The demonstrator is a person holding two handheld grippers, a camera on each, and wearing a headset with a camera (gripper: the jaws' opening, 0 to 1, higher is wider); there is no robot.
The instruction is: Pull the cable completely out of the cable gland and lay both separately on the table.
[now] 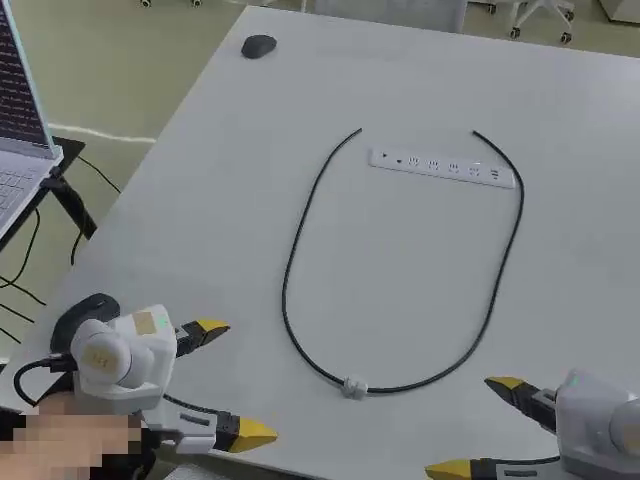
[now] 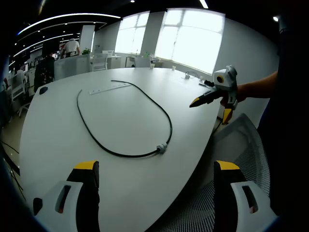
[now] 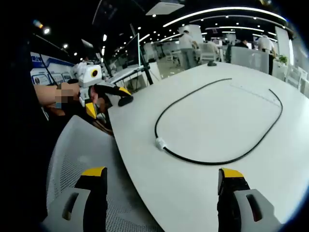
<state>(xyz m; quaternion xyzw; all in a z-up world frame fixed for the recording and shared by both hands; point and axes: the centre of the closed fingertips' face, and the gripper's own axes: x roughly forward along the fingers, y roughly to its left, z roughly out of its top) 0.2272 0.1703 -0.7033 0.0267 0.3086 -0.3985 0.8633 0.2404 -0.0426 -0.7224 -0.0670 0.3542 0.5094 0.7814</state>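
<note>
A long black cable [image 1: 300, 230] lies in a U shape on the white table [image 1: 420, 90], threaded through a small grey cable gland [image 1: 353, 387] at the bottom of the loop. The gland [image 2: 161, 147] and cable [image 2: 87, 125] lie ahead of my left gripper [image 2: 157, 176], whose jaws stand open with nothing between them. In the head view that gripper [image 1: 235, 380] is at the table's near left edge. My right gripper [image 3: 164, 176] is open too, at the near right edge [image 1: 485, 425], with the gland [image 3: 160, 142] ahead of it. Neither gripper touches the cable [image 3: 217, 159].
A white power strip [image 1: 441, 167] lies between the cable's two far ends. A black mouse [image 1: 259, 45] sits at the far left corner. A laptop [image 1: 18, 130] stands on a stand left of the table. A mesh chair [image 3: 82, 159] is below the near edge.
</note>
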